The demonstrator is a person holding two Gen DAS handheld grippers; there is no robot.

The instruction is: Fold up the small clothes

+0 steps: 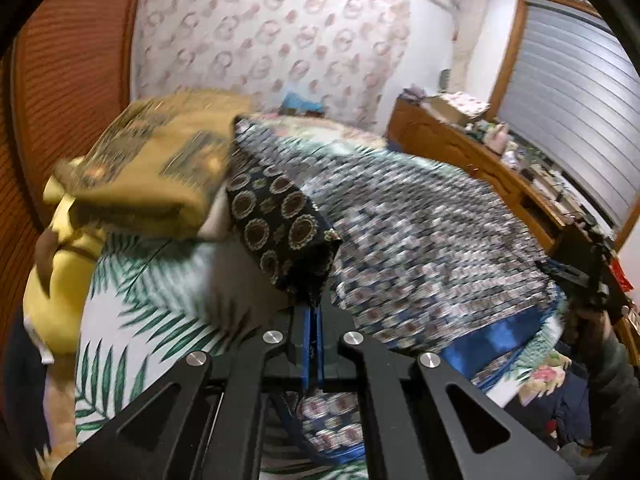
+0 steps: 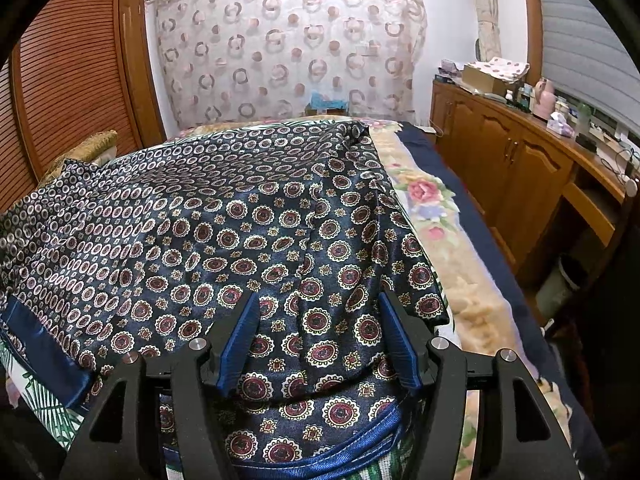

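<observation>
Navy satin garment [image 2: 256,240] with medallion print and blue trim lies spread across the bed, directly ahead of and beneath the right gripper [image 2: 318,340]. Right gripper: blue pads [image 2: 240,336] spread wide apart, hovering over the near hem, fabric visible between them; contact with cloth cannot be told.

Left gripper [image 1: 312,312]: pads pressed together, pinching a corner of the same garment [image 1: 280,224]; the pinched fold stands up just ahead of the fingertips, reverse side showing. Left view is motion-blurred.

Beyond and left of the left gripper: tan pillow [image 1: 152,168] on a palm-leaf sheet [image 1: 132,304]. Right of the right gripper: floral blanket [image 2: 432,216], then wooden cabinets [image 2: 512,172]. Circle-print curtain [image 2: 288,52] ahead.
</observation>
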